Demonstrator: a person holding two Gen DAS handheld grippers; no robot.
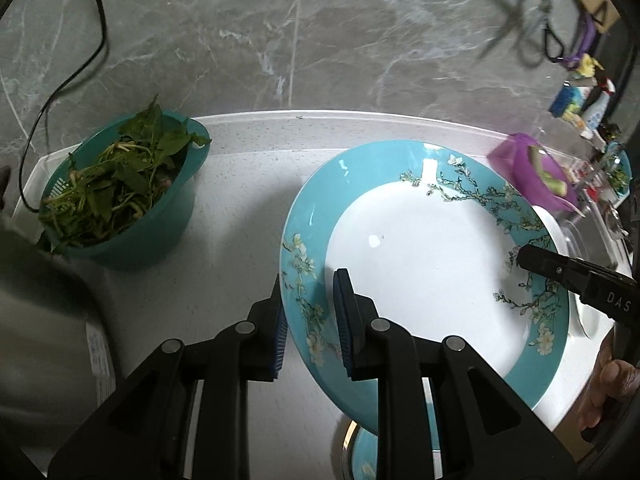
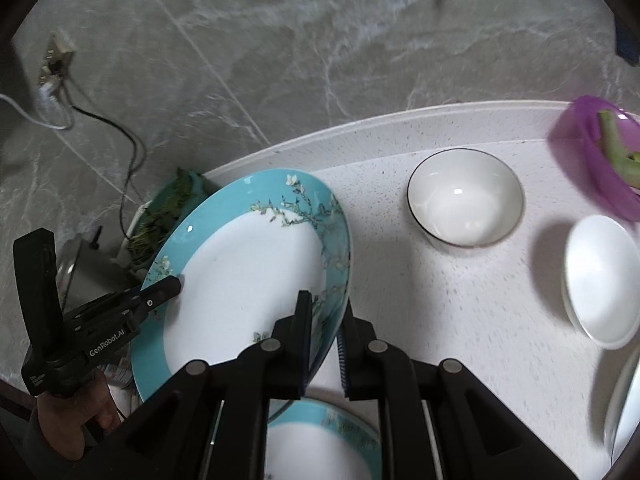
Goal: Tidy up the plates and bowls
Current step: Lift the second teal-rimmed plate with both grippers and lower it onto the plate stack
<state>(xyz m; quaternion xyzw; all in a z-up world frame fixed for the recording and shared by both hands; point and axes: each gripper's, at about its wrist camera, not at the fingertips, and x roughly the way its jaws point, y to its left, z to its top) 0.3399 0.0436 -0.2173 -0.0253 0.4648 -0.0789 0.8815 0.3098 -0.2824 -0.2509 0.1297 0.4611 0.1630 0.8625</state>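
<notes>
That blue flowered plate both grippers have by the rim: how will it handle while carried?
The plate looks like glazed ceramic: likely stiff and breakable if dropped. Its gloss shows highlights, so the rim may slip in the left gripper and right gripper. It is tilted, with another plate underneath, so a slip could chip both.

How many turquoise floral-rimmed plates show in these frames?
2: one plate held up by both grippers at opposite rims; a second matching plate below the right gripper. Others may be hidden.

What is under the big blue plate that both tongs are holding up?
Below the lifted blue plate a second plate with the same blue flowered rim lies on the white counter. Only part of it shows; the tongs and the held plate cover the rest.
</notes>
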